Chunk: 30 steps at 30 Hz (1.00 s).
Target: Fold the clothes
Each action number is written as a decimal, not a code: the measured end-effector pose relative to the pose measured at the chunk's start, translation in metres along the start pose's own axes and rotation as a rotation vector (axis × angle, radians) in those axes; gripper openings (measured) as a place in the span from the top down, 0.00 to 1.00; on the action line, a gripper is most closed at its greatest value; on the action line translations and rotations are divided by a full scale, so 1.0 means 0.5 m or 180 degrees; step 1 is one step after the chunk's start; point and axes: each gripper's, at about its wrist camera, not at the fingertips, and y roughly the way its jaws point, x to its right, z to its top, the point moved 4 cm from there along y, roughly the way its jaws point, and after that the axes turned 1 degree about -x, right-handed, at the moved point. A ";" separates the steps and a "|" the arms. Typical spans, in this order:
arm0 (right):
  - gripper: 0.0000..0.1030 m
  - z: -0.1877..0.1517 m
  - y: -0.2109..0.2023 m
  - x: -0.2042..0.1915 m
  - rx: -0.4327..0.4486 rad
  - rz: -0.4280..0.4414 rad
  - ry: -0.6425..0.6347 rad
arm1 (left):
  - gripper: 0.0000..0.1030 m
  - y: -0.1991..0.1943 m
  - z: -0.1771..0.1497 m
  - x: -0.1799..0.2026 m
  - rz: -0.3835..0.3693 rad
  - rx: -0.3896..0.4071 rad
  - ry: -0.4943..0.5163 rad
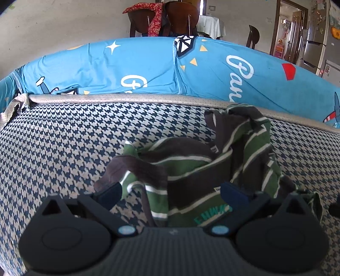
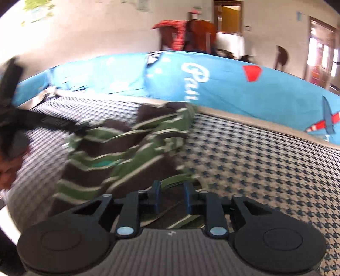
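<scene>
Houndstooth cover (image 1: 63,144) lying over seat, blue printed cushion (image 1: 138,65) running behind. Green/brown striped shirt (image 1: 191,165) sitting crumpled mid-seat, partly bunched upward. L gripper (image 1: 172,191) standing wide, fingers straddling shirt, not pinching. R gripper (image 2: 171,196) standing narrow, shirt edge lying betw pads, no clear press; view blurred.

A blue cartoon-print cushion (image 1: 148,68) lay along the far edge of the houndstooth cover (image 1: 63,144). Farther back, red cloth (image 1: 153,19) draped a wooden chair (image 1: 180,19).
</scene>
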 end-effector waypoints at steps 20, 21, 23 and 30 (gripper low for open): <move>0.86 -0.010 0.164 0.063 -0.0445 0.0010 0.0544 | 0.00 0.026 -0.004 -0.014 -0.0063 -0.0160 -0.0032; 0.89 -0.009 0.160 0.063 -0.0424 -0.0006 0.0547 | 0.00 0.028 -0.004 -0.015 -0.0069 -0.0171 -0.0047; 0.91 -0.006 0.142 0.066 -0.0364 -0.0056 0.0594 | 0.00 0.030 -0.006 -0.018 -0.0068 -0.0189 -0.0066; 0.92 -0.012 -0.001 0.120 -0.0184 -0.0668 0.0923 | 0.00 0.035 -0.010 -0.019 0.0003 -0.0199 -0.0067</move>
